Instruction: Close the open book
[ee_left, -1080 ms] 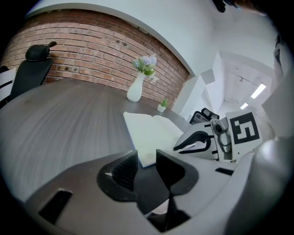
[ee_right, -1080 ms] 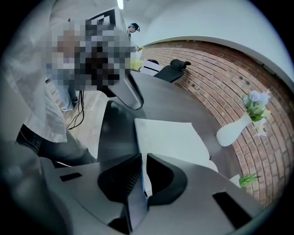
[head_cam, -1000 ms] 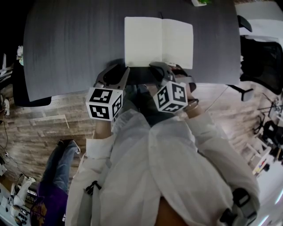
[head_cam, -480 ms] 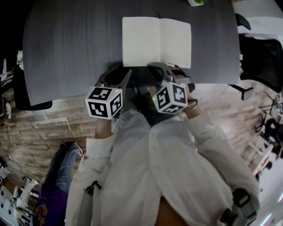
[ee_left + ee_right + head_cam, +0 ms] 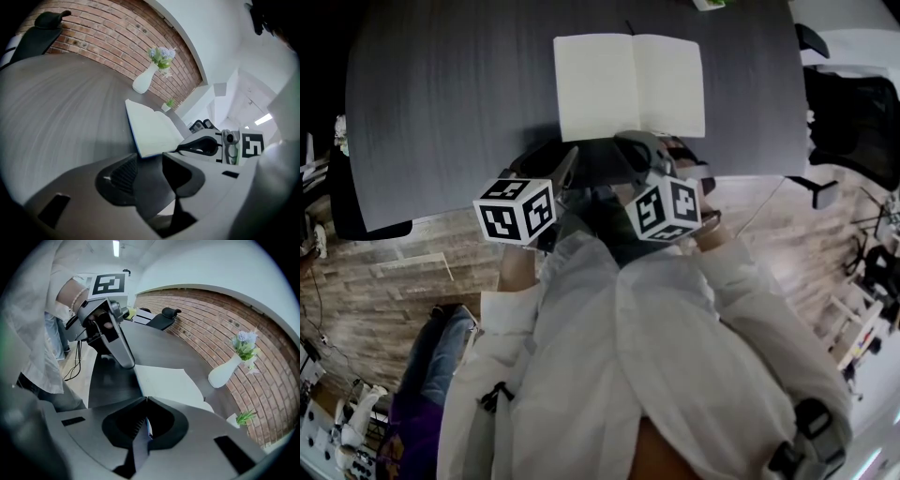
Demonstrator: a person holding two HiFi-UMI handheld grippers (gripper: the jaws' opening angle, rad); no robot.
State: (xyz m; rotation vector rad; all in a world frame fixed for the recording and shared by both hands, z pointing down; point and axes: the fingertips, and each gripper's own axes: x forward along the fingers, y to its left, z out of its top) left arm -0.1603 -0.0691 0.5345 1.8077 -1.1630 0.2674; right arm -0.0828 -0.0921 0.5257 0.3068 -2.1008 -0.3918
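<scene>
**Book** [image 5: 628,84]: one, lying open and flat on the worktop [image 5: 450,103], toward its far middle. Both pages are facing up, pale cream and blank, with a dark crease running down the spine. The left page is showing slightly wider than the right. A thin blue cover edge is peeking out under the pages along the near side. The sheets are lying level, none lifted.

**Worktop**: dark grey with faint streaks and a rounded near edge, carrying the book.

**Left claw** [image 5: 150,159]: sitting at the worktop's near edge, tilting downward. Its jaws are standing apart, having just been opening, and are holding nothing. Only bare worktop is showing between them. The book's near left corner is lying just beyond the tips, not touching them.

**Right claw** [image 5: 146,399]: resting at the book's near edge, close to the spine, with its jaws closed and tips meeting. A thin blue-and-white sliver of the book's edge is showing between the pads, so the claw appears to be pinching that edge.

**Vase** [image 5: 145,79]: white, holding pale flowers and standing upright at the far side of the worktop, well apart from the book.

**Small plant** [image 5: 169,103]: green, standing farther along the same side.

**Brick wall** [image 5: 108,42]: red-brown, running behind the worktop.

**Chair** [image 5: 40,33]: black, standing at the worktop's far left.
</scene>
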